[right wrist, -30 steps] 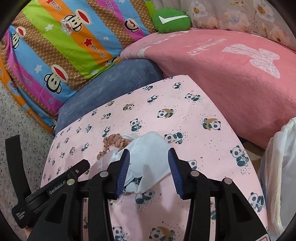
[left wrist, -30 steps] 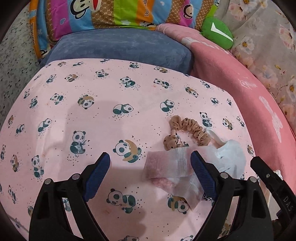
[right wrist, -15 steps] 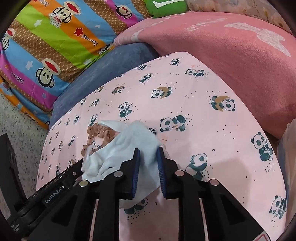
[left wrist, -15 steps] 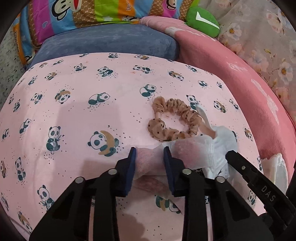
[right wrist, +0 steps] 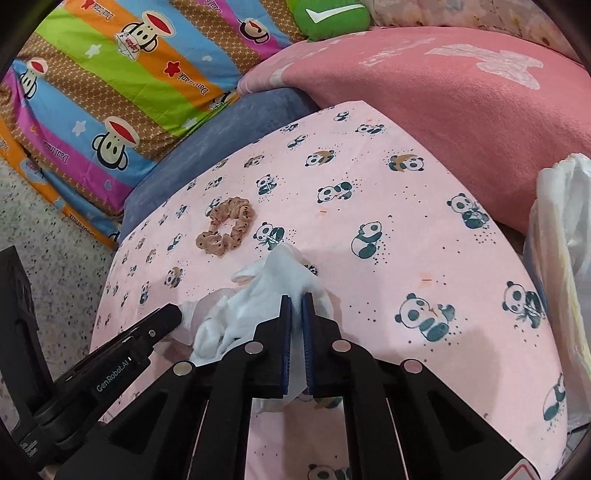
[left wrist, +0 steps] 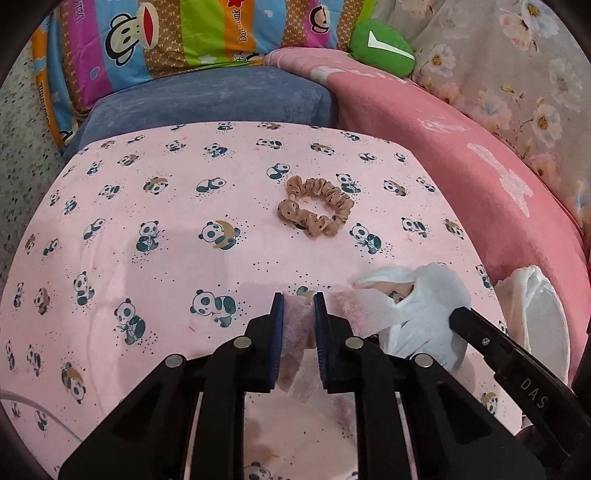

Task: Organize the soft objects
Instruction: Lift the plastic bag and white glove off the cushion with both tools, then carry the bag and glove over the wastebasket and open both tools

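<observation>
Both grippers, left gripper point(left wrist: 298, 297) and right gripper point(right wrist: 296, 297), pinch white cloth point(right wrist: 273, 291) over panda sheet point(left wrist: 166, 206).

The left hand-held gripper point(left wrist: 298, 299) has its 2 blue-padded jaws clamped on a translucent bag point(left wrist: 354, 306) with pinkish contents, lifted just above the pink panda-print sheet point(left wrist: 184, 206); the bag's right end meets a crumpled white cloth point(left wrist: 428, 306), where the black tip of the right hand-held gripper point(left wrist: 458, 316) touches it; a tan dotted scrunchie point(left wrist: 314, 210) lies flat farther back on the sheet, apart from both; behind it sit a blue cushion point(left wrist: 207, 99), a striped monkey-print pillow point(left wrist: 199, 33), a pink blanket point(left wrist: 461, 147) and a green plush point(left wrist: 382, 48).
</observation>
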{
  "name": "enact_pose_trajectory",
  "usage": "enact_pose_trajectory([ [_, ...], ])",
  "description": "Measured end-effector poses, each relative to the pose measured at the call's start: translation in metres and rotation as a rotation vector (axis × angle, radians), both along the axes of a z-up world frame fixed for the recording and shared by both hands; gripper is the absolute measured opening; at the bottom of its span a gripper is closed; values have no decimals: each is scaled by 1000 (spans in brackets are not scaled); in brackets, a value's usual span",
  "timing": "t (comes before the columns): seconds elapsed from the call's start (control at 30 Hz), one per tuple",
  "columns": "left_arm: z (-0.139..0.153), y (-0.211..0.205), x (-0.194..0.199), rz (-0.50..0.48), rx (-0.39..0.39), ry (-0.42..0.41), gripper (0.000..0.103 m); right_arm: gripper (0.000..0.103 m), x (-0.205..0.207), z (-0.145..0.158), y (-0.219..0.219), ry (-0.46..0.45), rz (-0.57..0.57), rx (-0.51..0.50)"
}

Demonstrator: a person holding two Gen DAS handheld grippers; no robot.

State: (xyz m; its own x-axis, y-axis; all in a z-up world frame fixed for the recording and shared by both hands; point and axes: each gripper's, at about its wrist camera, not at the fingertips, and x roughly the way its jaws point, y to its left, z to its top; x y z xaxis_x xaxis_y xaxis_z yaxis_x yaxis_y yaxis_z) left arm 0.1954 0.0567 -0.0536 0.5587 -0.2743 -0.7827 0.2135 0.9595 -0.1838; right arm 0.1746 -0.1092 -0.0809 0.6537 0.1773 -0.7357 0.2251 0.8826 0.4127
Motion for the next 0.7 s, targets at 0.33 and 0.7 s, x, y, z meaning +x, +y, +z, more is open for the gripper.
enact_pose_trajectory([
  [0.33,56,-4,-37,-8,-18,-101,15,8,-57,61,-13,-143,-45,-27],
  [0.7,101,-45,-78,-110,-32,-195,16,8,-108,109,-39,-227,-88,-32],
])
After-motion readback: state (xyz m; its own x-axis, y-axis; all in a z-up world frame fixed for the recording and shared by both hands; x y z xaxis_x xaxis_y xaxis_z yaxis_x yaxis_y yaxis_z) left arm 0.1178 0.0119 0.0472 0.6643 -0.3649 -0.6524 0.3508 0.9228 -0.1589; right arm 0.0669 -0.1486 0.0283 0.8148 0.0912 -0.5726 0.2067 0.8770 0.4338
